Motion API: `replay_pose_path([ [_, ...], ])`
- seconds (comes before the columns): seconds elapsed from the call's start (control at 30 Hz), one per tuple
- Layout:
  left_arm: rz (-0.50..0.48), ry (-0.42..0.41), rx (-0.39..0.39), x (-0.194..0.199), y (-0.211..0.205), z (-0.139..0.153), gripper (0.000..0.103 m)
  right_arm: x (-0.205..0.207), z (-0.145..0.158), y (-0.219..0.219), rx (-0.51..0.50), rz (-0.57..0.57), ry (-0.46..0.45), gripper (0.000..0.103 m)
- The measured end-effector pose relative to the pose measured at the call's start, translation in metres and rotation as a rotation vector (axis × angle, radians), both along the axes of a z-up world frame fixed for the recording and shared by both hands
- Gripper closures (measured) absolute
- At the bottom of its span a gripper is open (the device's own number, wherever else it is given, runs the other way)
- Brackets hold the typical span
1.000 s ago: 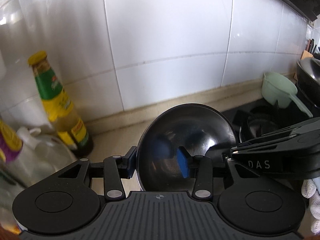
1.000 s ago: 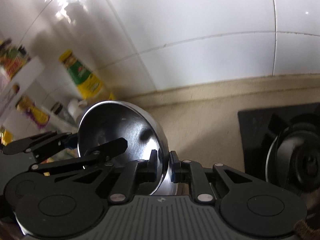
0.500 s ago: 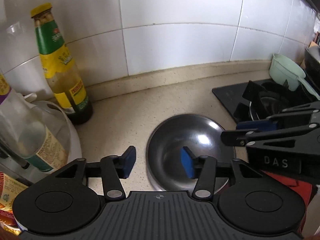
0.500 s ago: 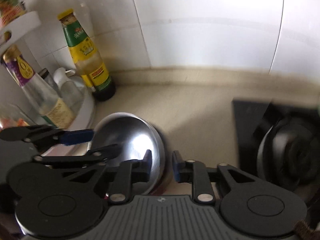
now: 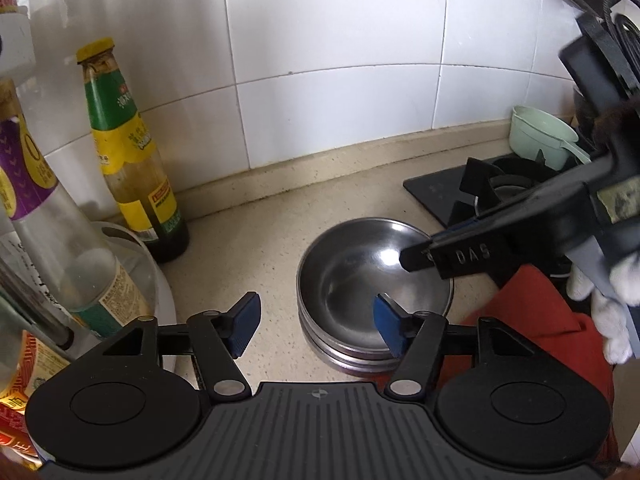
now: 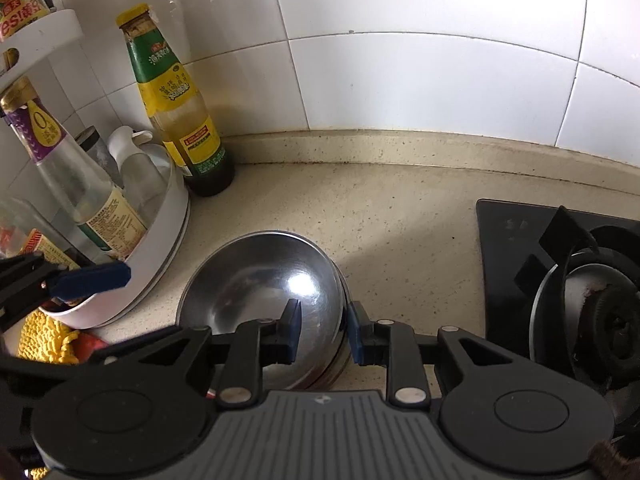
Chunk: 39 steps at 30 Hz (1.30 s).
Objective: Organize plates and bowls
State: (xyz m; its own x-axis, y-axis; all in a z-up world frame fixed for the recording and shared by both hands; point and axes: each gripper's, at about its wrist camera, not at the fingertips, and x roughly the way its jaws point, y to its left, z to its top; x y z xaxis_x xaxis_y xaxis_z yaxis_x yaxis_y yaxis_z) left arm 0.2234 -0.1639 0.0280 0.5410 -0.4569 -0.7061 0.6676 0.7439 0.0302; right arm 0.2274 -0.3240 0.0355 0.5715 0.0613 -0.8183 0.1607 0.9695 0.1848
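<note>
Steel bowl sits nested on the bowl stack, lower center of frame. Left gripper has just been opening, nothing pinched; right gripper also just been opening, pads straddle the rim w/o squeezing.

Lower stacked bowls mostly hidden beneath top one.

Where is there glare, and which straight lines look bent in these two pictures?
Left wrist view: a bright glare spot inside the steel bowl; the tile joints curve from the fisheye lens. Right wrist view: glare on the bowl's inner wall, and the counter edge bows.
</note>
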Motion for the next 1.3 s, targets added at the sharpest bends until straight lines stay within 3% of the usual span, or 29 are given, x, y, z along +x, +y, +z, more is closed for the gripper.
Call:
replay_pose_path([
  [0.37, -0.088, 0.021, 0.013, -0.003, 0.013, -0.022, 0.026, -0.004, 0.000, -0.007, 0.052, -0.002, -0.002, 0.073],
  [0.6, -0.181, 0.028, 0.036, 0.001, 0.014, -0.038, 0.024, -0.014, -0.004, -0.013, 0.097, 0.088, 0.011, 0.066],
  [0.73, -0.246, 0.012, 0.054, 0.006, 0.017, -0.045, 0.024, -0.019, 0.000, -0.017, 0.077, 0.182, 0.001, 0.066],
  [0.93, -0.326, 0.052, 0.054, 0.022, 0.014, -0.056, 0.022, -0.022, 0.007, -0.021, 0.032, 0.390, -0.013, 0.059],
  [1.17, -0.467, 0.082, 0.060, 0.034, 0.003, -0.066, 0.019, -0.025, 0.014, -0.017, -0.075, 0.684, 0.080, 0.056],
  [1.3, -0.514, 0.149, 0.067, 0.048, -0.013, -0.078, 0.011, -0.004, -0.006, -0.022, -0.126, 0.838, 0.108, 0.055],
])
